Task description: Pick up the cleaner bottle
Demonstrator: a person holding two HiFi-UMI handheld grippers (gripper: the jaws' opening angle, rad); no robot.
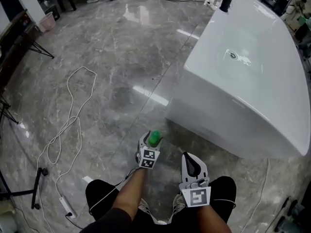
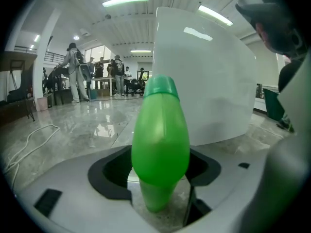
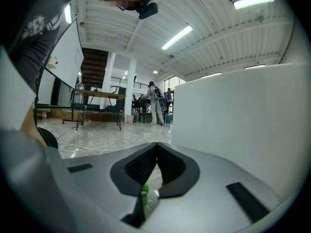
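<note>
A green cleaner bottle [image 1: 154, 139] with a green cap stands upright on the marble floor, just in front of the white tub. In the left gripper view the bottle [image 2: 160, 144] fills the middle, with the dark pads spread wide on either side of its body. My left gripper [image 1: 151, 142] is low over it, open, with the bottle between the jaws. My right gripper [image 1: 193, 162] hangs to the right of the bottle, apart from it. Its pads meet at the tips [image 3: 155, 148] with nothing in them. A bit of green bottle [image 3: 144, 194] shows through the gap below.
A large white bathtub [image 1: 243, 81] stands right behind the bottle and fills the right side, close ahead in both gripper views [image 2: 209, 81] [image 3: 243, 120]. A white cable [image 1: 68, 125] loops over the floor at left, ending in a power strip [image 1: 65, 205]. My shoes are below the grippers.
</note>
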